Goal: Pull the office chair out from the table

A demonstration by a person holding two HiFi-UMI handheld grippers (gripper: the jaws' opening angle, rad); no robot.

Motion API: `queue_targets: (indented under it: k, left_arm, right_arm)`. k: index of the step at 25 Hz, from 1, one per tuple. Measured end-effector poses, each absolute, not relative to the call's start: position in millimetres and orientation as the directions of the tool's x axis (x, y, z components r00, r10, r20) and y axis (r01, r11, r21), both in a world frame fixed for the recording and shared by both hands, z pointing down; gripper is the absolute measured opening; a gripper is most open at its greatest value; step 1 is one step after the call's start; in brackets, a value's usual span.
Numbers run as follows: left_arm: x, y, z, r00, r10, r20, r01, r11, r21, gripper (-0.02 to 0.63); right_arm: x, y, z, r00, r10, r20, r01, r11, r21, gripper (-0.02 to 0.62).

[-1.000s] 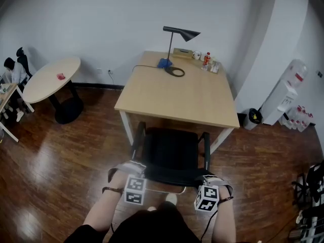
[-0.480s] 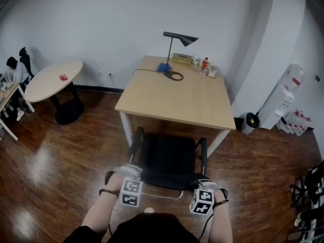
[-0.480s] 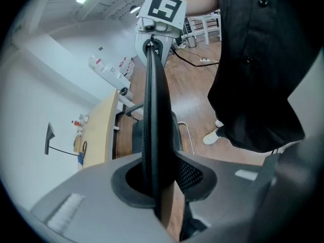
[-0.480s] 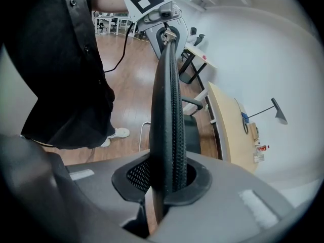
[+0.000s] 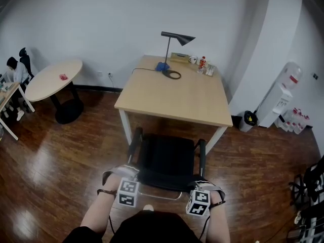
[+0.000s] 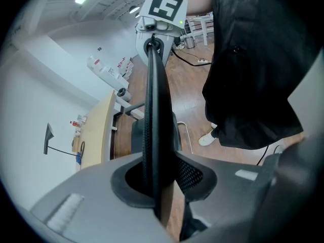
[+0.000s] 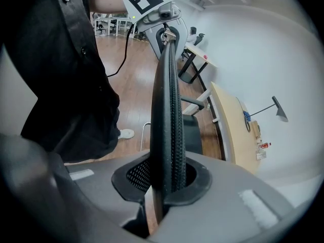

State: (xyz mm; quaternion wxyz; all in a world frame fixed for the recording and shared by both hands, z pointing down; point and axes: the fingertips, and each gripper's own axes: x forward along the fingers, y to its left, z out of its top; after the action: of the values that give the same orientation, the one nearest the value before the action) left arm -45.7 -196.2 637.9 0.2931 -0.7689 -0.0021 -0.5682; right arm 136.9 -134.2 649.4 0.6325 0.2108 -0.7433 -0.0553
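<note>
The black office chair [image 5: 169,156] stands just in front of the light wooden table [image 5: 172,92], its seat facing the table and its backrest toward me. My left gripper [image 5: 127,178] is shut on the left end of the backrest's top edge [image 6: 153,110]. At the other end of that edge [image 7: 167,110], my right gripper [image 5: 201,187] is likewise shut. In each gripper view the thin mesh backrest runs straight out between the jaws, left gripper [image 6: 157,186] and right gripper [image 7: 169,186] alike, to the other gripper at its far end. My dark shirt hangs close behind.
A desk lamp [image 5: 174,37], a cord, cups and a bottle [image 5: 202,64] sit at the table's far end. A round table [image 5: 53,77] and a seated person [image 5: 14,71] are at left. A water dispenser [image 5: 284,92] and bin [image 5: 247,119] stand right, with equipment [image 5: 309,196] at the right edge.
The chair has rolled a little away from the table toward me, with both grippers still clamped on the backrest and moving back with it.
</note>
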Motion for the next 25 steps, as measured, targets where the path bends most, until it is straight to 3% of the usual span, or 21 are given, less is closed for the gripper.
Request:
queue_targets:
  k: [25]
  left_arm:
    - [-58.5, -140.7, 638.4, 0.334, -0.305, 0.892, 0.335, -0.846, -0.414, 0.094]
  right_arm:
    - [124.8, -76.0, 649.8, -0.098, -0.336, 0.937, -0.217, 0.926, 0.310, 0.064]
